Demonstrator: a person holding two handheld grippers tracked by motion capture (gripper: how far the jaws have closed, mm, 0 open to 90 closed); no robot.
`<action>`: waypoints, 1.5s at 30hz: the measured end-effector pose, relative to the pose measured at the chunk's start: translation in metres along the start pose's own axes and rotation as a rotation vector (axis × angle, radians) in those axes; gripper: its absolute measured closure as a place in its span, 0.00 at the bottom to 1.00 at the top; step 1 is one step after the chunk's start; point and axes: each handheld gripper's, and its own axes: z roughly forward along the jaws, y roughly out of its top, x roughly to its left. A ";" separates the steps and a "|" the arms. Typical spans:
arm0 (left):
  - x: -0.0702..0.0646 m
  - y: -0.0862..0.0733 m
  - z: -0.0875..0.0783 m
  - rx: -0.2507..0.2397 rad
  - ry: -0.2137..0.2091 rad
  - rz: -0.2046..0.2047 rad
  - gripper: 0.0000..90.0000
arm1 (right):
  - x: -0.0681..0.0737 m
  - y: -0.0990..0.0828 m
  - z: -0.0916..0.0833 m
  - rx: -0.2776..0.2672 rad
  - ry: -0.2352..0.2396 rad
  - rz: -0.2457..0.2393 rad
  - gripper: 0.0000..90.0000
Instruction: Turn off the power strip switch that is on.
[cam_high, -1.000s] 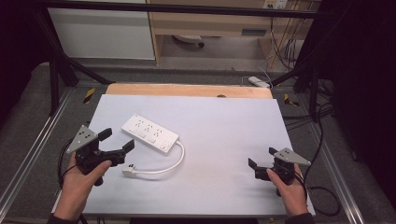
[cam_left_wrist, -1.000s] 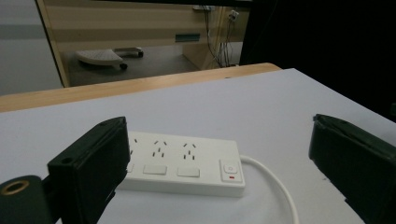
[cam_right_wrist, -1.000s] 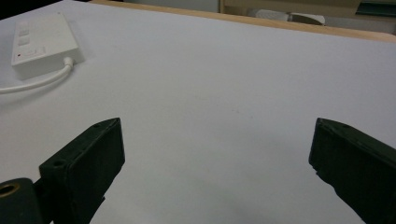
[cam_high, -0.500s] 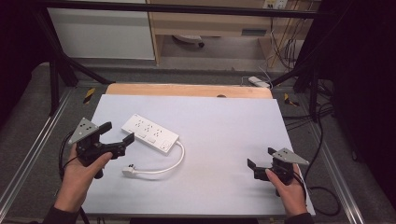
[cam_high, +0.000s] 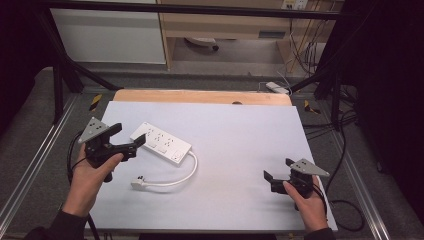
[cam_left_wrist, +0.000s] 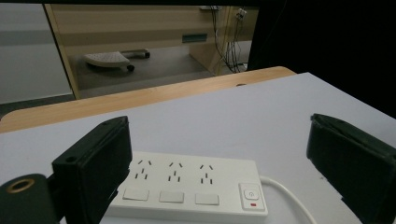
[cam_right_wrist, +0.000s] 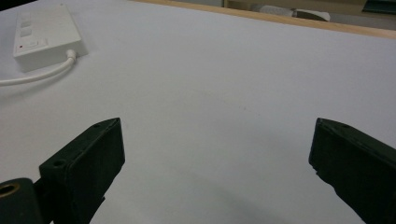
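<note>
We hold the left gripper (cam_high: 126, 138) jaws wide apart, just beside the left end of the power strip (cam_high: 161, 143), not touching it. In the left gripper view the strip (cam_left_wrist: 189, 186) lies between our jaws, w/ three sockets, three switches and a red-lit button at its right end. Its white cable (cam_high: 186, 175) loops toward us across the table (cam_high: 240, 130) and ends in a plug (cam_high: 138, 183) near our left hand (cam_high: 90, 172). Nothing stands between jaws and strip. Right gripper (cam_high: 270, 181) rests well apart at the table's right front, jaws also wide, holding nothing; bare tabletop ahead of it.
</note>
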 end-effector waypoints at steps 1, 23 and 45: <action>0.002 0.000 0.004 0.005 0.005 -0.001 0.08 | 0.001 0.000 0.001 0.003 0.000 0.000 0.04; 0.022 -0.001 0.047 0.037 0.058 -0.035 0.17 | 0.003 0.000 0.002 0.009 0.020 -0.013 0.04; 0.030 -0.007 0.062 0.057 0.129 -0.032 0.46 | 0.005 0.001 0.003 0.015 0.029 -0.028 0.04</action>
